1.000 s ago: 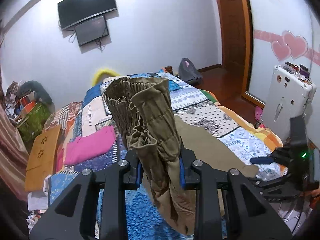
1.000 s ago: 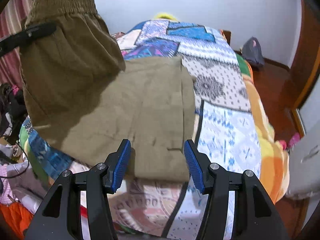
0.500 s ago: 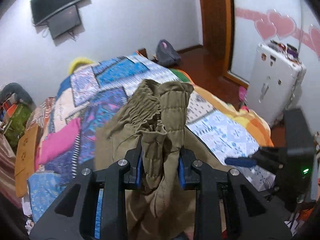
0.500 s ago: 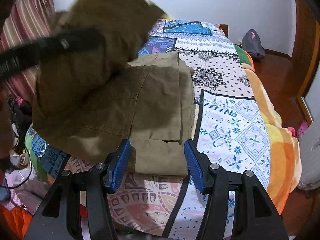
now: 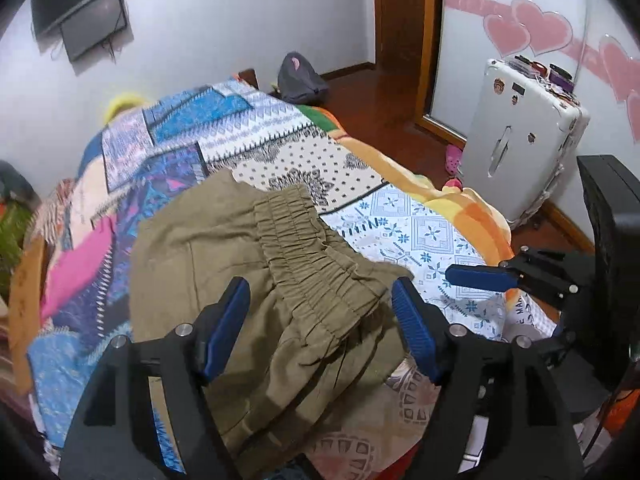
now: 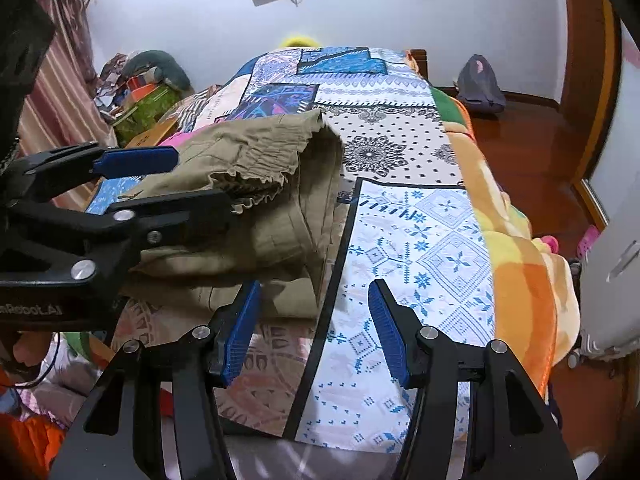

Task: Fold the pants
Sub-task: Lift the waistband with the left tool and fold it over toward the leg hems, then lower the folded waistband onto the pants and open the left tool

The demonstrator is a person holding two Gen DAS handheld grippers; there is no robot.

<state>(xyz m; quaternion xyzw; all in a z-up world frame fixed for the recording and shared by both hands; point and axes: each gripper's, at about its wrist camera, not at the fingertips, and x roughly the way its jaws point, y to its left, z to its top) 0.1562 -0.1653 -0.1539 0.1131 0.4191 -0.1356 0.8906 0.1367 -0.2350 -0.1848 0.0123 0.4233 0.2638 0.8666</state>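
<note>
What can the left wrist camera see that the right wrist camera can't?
Only the left wrist view shows the pink heart stickers on the wall and the front of the white suitcase. Only the right wrist view shows the striped curtain. Both show the olive pants folded on the patchwork bedspread, the left gripper and the right gripper, jaws open, and the grey backpack.

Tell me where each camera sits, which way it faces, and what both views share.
Left wrist: on the left tongs, looking along the bed toward the TV wall, over the pants; own open fingers show, the right tongs at right.
Right wrist: on the right tongs, facing the same wall; own open fingers show, the left tongs at left.
Shared: pants, bed, backpack, suitcase.
</note>
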